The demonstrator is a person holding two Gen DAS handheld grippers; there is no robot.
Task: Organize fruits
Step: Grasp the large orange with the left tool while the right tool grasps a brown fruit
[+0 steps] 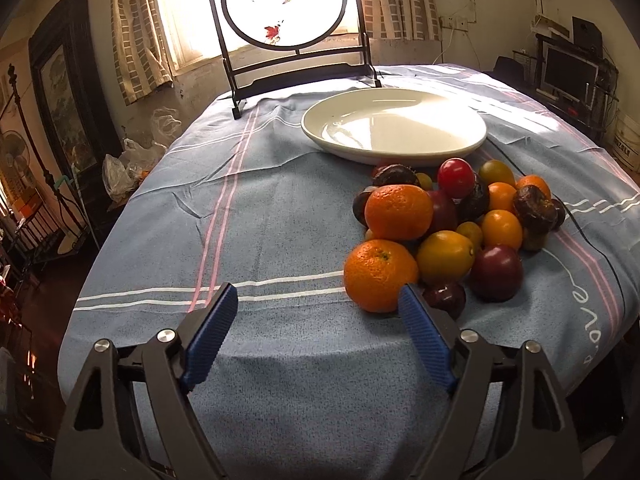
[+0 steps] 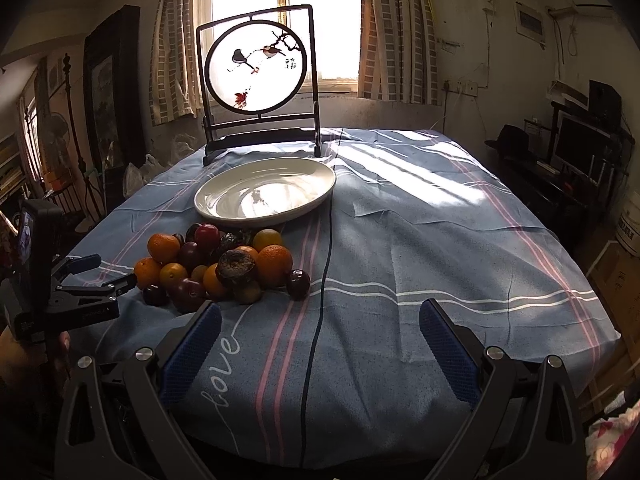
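A pile of fruit (image 1: 452, 224) lies on the blue striped tablecloth: oranges, dark red plums, yellow fruits and wrinkled dark ones. Behind it stands an empty white plate (image 1: 394, 124). My left gripper (image 1: 318, 300) is open just in front of the pile, nothing between its fingers. Its right fingertip is beside the nearest orange (image 1: 380, 274). In the right wrist view the pile (image 2: 220, 264) and plate (image 2: 264, 196) are left of centre. My right gripper (image 2: 320, 310) is open over bare cloth, to the right of the pile. The left gripper (image 2: 112, 270) shows at the pile's left side.
A framed round screen painted with birds (image 1: 284, 4) (image 2: 256, 68) stands at the table's far edge before a bright window. A thin black cable (image 2: 326, 256) runs across the cloth, right of the pile. A hand (image 2: 24, 356) holds the left gripper's handle. Furniture surrounds the table.
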